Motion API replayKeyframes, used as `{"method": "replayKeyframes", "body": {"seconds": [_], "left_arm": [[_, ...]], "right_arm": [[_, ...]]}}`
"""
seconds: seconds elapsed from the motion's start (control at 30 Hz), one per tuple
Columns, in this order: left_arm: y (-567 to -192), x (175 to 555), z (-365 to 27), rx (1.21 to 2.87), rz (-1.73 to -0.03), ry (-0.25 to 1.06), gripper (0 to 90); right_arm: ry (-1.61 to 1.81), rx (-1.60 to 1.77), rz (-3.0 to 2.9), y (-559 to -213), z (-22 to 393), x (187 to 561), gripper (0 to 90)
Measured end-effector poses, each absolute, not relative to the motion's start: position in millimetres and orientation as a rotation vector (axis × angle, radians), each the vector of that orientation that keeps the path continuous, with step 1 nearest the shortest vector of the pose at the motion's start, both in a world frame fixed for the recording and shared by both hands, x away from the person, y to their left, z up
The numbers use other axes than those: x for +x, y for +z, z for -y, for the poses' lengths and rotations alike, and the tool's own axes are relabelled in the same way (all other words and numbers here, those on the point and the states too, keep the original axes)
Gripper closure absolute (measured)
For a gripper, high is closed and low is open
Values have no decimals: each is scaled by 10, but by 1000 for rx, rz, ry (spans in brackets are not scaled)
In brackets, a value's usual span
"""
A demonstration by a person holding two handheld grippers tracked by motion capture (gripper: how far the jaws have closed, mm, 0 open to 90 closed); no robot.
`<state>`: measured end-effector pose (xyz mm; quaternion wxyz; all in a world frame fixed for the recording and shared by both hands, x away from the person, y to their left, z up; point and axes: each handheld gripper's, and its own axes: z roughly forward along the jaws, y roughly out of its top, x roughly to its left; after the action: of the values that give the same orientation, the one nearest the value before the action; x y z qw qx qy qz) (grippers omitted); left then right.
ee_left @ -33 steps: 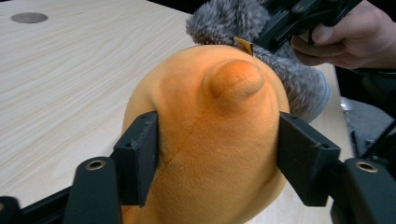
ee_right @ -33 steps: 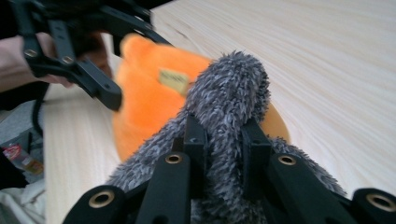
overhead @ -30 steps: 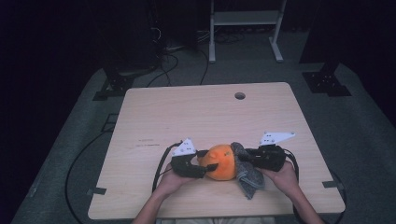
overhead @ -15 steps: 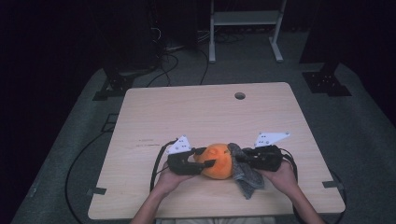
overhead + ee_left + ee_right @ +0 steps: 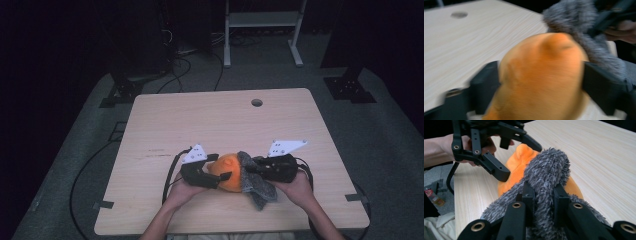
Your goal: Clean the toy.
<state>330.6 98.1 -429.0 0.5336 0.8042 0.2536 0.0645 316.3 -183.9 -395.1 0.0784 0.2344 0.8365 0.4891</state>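
Observation:
An orange plush ball (image 5: 229,174) lies near the table's front edge, with a grey fuzzy cloth (image 5: 256,187) draped against its right side. My left gripper (image 5: 222,168) comes in from the left; its jaws have just been opening and now stand wide on either side of the orange ball (image 5: 541,75), not pressing on it. From the right, my right gripper (image 5: 250,171) is shut on a fold of the grey cloth (image 5: 549,167). In the right gripper view, my right gripper (image 5: 543,195) pinches the fur, and the left gripper (image 5: 520,161) hangs open over the orange ball (image 5: 515,171).
The wooden table (image 5: 200,120) has a round cable hole (image 5: 257,102) at the back. Black cables (image 5: 170,175) trail from both grippers over the front edge. A white metal stand (image 5: 262,20) and dark equipment sit on the floor beyond.
The left gripper's jaws have spread apart around the orange ball. The right hand has risen slightly, lifting the grey cloth against the ball.

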Motion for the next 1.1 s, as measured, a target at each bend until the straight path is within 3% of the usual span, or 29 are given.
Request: {"method": "replayKeyframes", "body": {"seconds": [0.07,0.33,0.43,0.47,0.53,0.67,0.73,1.1], "left_arm": [[-4339,3335,-967,1916,-619,82,110],[-4294,3257,-990,1938,-472,52,224],[-4334,3309,-952,1975,-558,91,113],[-4366,3331,-929,1982,-571,41,87],[-4385,3296,-907,1990,-536,40,121],[-4316,3236,-923,1977,-514,118,331],[-4292,3228,-935,1961,-516,135,382],[-4227,3271,-1033,1953,-574,96,403]], "right_arm": [[1452,705,-2511,-3961,1835,3171,755],[1441,793,-2497,-4057,1980,3253,756],[1456,831,-2490,-4085,2046,3265,756],[1462,831,-2492,-4090,2047,3260,756],[1454,812,-2493,-4070,2020,3232,755],[1486,744,-2489,-3936,1978,3157,755],[1547,704,-2482,-3864,1960,3127,755],[1516,783,-2474,-3997,1957,3196,758]]}}
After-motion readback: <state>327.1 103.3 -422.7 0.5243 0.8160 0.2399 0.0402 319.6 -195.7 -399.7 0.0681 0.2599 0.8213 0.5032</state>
